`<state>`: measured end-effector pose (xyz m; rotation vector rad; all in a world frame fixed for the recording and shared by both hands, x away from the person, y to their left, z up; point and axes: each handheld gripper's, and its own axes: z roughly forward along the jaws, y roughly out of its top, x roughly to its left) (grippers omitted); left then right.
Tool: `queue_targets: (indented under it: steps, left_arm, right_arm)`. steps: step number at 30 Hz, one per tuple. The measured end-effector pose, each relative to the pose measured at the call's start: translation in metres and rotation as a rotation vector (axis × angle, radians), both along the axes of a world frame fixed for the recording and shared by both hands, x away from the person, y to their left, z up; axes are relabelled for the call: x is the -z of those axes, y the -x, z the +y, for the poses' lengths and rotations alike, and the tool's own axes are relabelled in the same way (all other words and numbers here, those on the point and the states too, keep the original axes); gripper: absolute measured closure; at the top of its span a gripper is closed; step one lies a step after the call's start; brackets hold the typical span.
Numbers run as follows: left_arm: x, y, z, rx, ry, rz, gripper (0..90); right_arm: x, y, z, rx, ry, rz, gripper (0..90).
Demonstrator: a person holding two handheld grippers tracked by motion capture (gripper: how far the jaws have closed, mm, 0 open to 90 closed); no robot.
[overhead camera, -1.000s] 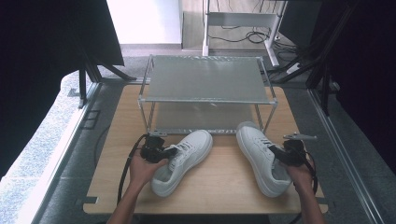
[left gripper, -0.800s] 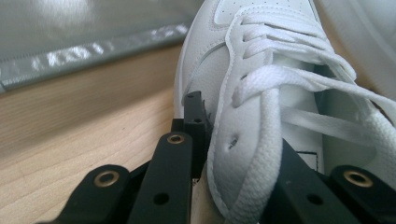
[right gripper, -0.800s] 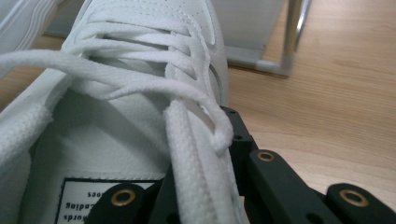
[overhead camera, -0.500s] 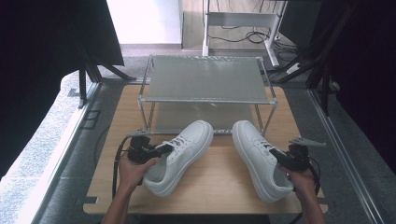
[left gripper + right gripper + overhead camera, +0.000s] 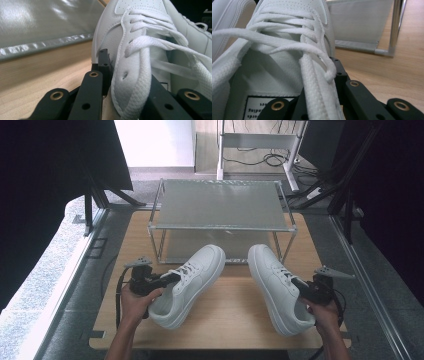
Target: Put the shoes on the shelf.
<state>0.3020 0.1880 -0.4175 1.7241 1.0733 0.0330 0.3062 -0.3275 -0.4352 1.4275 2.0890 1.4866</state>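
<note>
Here, two white sneakers are held over the wooden worktop (image 5: pixel 235 312), near a metal shelf rack (image 5: pixel 220 210) standing at the far side. The left tongs (image 5: pixel 167 279) are clamped on the collar edge of the left sneaker (image 5: pixel 192 282); in the left gripper view one jaw is seen outside the wall (image 5: pixel 130 62), the other inside. The right tongs (image 5: pixel 301 287) are clamped likewise on the collar of the right sneaker (image 5: pixel 275 285), whose laces and tongue label are seen in the right gripper view (image 5: pixel 287 50). Both toes are pointed toward the rack, the left sneaker angled rightward. The sneakers are kept apart.
</note>
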Motion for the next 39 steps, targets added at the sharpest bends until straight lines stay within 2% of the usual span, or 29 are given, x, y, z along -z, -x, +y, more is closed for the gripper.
queue_targets:
  steps: [3, 7, 13, 18, 25, 32, 35, 36, 37, 38, 39]
  left_arm:
    - [-0.005, 0.002, 0.003, 0.001, 0.034, -0.012, 81.6]
    - [-0.008, 0.003, 0.004, -0.002, 0.046, -0.028, 81.6]
    - [-0.014, 0.005, 0.007, -0.021, 0.090, -0.057, 81.6]
    - [-0.016, 0.006, 0.008, -0.033, 0.104, -0.073, 81.7]
    - [-0.022, 0.007, 0.008, -0.011, 0.132, -0.075, 81.7]
    - [-0.039, 0.002, 0.005, -0.008, 0.149, -0.106, 81.7]
    - [-0.051, -0.005, 0.000, -0.006, 0.173, -0.121, 81.7]
    - [-0.051, -0.005, 0.000, -0.006, 0.173, -0.121, 81.7]
    - [-0.060, -0.010, -0.003, 0.006, 0.164, -0.119, 81.6]
    - [-0.060, -0.010, -0.003, 0.006, 0.164, -0.119, 81.6]
    - [-0.069, -0.015, -0.005, 0.015, 0.157, -0.118, 81.5]
  right_arm:
    - [-0.003, 0.002, 0.000, -0.005, -0.023, -0.013, 87.0]
    - [-0.007, 0.003, 0.000, -0.015, -0.044, -0.028, 87.0]
    - [-0.010, 0.003, 0.001, -0.037, -0.097, -0.049, 87.0]
    - [-0.013, 0.004, 0.003, -0.037, -0.114, -0.062, 87.0]
    - [-0.021, 0.004, 0.006, -0.050, -0.136, -0.080, 87.0]
    - [-0.034, 0.002, 0.007, -0.058, -0.151, -0.112, 87.0]
    - [-0.046, -0.003, 0.010, -0.059, -0.187, -0.126, 87.1]
    - [-0.050, -0.004, 0.011, -0.062, -0.193, -0.131, 87.0]
    - [-0.054, -0.005, 0.012, -0.067, -0.201, -0.136, 87.0]
    - [-0.054, -0.005, 0.012, -0.067, -0.201, -0.136, 87.0]
    - [-0.062, -0.008, 0.015, -0.082, -0.219, -0.141, 87.1]
